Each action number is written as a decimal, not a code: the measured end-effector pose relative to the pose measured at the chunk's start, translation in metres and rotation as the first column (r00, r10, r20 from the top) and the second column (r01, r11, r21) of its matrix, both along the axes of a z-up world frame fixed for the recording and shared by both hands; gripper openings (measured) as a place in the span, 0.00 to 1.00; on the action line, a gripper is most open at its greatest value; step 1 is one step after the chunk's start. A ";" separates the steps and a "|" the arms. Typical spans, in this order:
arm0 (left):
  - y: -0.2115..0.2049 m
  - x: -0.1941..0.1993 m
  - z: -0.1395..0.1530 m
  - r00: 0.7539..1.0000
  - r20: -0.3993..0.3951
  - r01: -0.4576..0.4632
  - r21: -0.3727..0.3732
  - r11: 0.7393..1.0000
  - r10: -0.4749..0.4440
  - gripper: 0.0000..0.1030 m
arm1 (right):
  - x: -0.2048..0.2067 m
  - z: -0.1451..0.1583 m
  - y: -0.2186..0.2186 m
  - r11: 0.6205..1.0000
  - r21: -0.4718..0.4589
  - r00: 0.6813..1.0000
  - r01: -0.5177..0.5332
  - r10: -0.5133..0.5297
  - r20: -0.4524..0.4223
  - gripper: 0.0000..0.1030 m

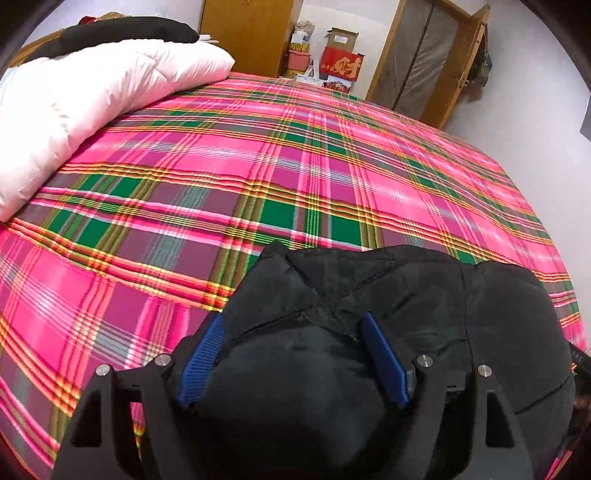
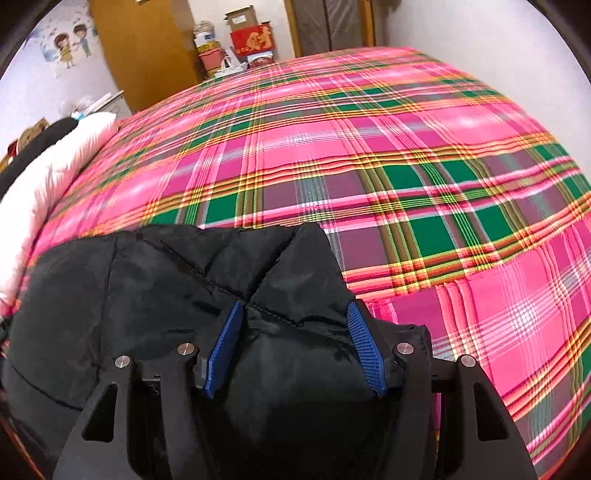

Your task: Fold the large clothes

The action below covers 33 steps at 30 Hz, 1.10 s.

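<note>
A black puffy jacket (image 1: 424, 306) lies bunched at the near edge of a bed with a pink and green plaid sheet (image 1: 258, 177). My left gripper (image 1: 291, 325) straddles a thick fold of the jacket, blue pads (image 1: 384, 358) pressed on either side of it. In the right wrist view the same jacket (image 2: 147, 280) fills the lower left. My right gripper (image 2: 295, 314) also has its blue pads (image 2: 365, 350) clamped on a bulging fold of the jacket. The jacket's lower part is hidden under both grippers.
A pale pink quilt (image 1: 103, 92) with a black garment (image 1: 129, 33) on it lies along the bed's left side; it also shows in the right wrist view (image 2: 55, 166). A wooden wardrobe (image 1: 251, 33), stacked boxes (image 1: 340, 59) and a door (image 1: 428, 55) stand behind the bed.
</note>
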<state>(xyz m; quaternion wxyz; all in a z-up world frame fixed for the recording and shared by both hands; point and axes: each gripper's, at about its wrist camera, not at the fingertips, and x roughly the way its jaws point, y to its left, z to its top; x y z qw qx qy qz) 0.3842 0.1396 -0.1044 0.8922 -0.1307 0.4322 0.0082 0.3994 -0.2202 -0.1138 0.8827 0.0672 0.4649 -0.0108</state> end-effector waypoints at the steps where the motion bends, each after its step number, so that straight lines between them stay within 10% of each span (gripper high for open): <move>1: 0.001 0.000 0.000 1.000 0.002 -0.002 -0.006 1.000 0.002 0.76 | 0.001 0.001 0.000 1.000 -0.001 1.000 0.002 -0.002 -0.005 0.58; 9: 0.006 -0.054 0.053 0.997 0.077 0.012 0.017 1.000 -0.013 0.75 | -0.076 0.072 0.007 0.996 -0.018 0.986 -0.088 0.090 0.141 0.58; 24: -0.003 -0.062 0.002 0.995 0.026 0.091 0.074 0.993 -0.093 0.73 | -0.093 0.002 -0.003 0.997 -0.046 0.996 -0.070 0.073 0.060 0.58; 33: 0.017 -0.104 0.052 0.996 0.079 0.043 0.064 0.997 -0.048 0.67 | -0.123 0.062 -0.003 0.995 -0.077 0.988 -0.061 0.071 0.139 0.59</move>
